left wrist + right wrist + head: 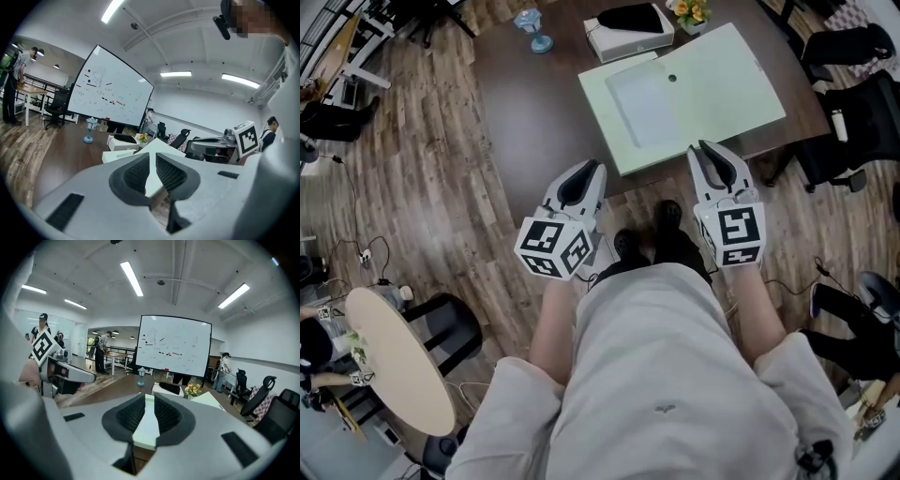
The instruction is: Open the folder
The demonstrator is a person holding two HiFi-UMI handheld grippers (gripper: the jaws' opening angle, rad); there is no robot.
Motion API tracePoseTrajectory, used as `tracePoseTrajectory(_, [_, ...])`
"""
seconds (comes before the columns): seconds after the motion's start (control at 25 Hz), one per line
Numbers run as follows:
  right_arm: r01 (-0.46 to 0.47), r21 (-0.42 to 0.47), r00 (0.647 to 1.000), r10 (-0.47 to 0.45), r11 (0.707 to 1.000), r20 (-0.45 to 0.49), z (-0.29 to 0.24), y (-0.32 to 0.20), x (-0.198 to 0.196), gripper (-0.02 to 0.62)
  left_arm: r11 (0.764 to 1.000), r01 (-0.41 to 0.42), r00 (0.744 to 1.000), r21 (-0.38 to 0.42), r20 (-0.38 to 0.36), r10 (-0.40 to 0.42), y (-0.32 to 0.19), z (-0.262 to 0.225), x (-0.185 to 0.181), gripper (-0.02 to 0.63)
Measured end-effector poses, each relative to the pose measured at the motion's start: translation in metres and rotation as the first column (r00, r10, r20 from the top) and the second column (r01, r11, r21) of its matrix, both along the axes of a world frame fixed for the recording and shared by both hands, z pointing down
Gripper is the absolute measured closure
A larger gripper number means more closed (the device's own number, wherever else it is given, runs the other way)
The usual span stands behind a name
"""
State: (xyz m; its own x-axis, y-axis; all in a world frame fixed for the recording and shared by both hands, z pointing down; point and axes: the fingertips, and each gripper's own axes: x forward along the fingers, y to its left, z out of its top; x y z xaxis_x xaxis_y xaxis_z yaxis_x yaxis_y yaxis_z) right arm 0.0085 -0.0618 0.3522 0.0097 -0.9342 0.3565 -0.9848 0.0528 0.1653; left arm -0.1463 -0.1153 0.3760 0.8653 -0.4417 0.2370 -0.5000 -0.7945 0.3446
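Note:
A pale green folder (pixel 684 94) lies on the dark brown table (pixel 534 112), spread into two leaves, with a lighter sheet on its left leaf. Both grippers are held back from the table's near edge, close to the person's body, and touch nothing. My left gripper (pixel 592 167) points at the folder's near left corner; its jaws stand a narrow gap apart with nothing between them. My right gripper (pixel 701 148) hangs just short of the folder's near edge, its jaws likewise slightly apart and empty. The folder (pixel 161 144) shows beyond my left gripper (pixel 152 159), and the folder (pixel 146 427) beyond my right gripper (pixel 150 401).
At the table's far side stand a white box with a black object on it (pixel 628 33), a small flower pot (pixel 689 13) and a blue ornament (pixel 534 28). Black office chairs (pixel 853 122) crowd the right. A round table (pixel 398 361) is at lower left. A whiteboard (pixel 176 345) stands behind.

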Motion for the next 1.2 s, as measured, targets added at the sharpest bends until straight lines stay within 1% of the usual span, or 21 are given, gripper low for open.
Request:
tracePoseTrajectory(0.12, [0.034, 0.016, 0.998, -0.035, 0.999, 0.059, -0.006, -0.003, -0.02, 0.541, 1.0, 0.016, 1.0, 0.02, 0.005, -0.016, -0.001, -0.006, -0.01, 0.564])
tracePoseTrajectory(0.32, [0.083, 0.039, 0.989, -0.088, 0.996, 0.12, -0.015, -0.007, -0.045, 0.562, 0.998, 0.046, 0.999, 0.032, -0.003, -0.046, -0.003, -0.012, -0.022, 0.572])
tracePoseTrajectory(0.56, [0.129, 0.057, 0.981, -0.136, 0.99, 0.138, -0.026, -0.009, -0.061, 0.578, 0.997, 0.051, 0.999, 0.061, -0.001, -0.051, -0.003, -0.021, -0.024, 0.584])
tracePoseTrajectory(0.76, [0.156, 0.06, 0.973, -0.164, 0.986, 0.16, -0.026, -0.009, -0.067, 0.591, 0.996, 0.051, 0.999, 0.069, 0.007, -0.051, 0.0, -0.023, -0.02, 0.589])
tracePoseTrajectory(0.96, [0.176, 0.055, 0.968, -0.183, 0.983, 0.171, -0.025, -0.007, -0.071, 0.591, 0.996, 0.05, 0.999, 0.078, 0.002, -0.05, 0.003, -0.027, -0.016, 0.597])
tracePoseTrajectory(1.2, [0.181, 0.053, 0.966, -0.187, 0.982, 0.177, -0.025, -0.005, -0.075, 0.591, 0.995, 0.059, 0.998, 0.083, 0.001, -0.059, 0.006, -0.029, -0.02, 0.598])
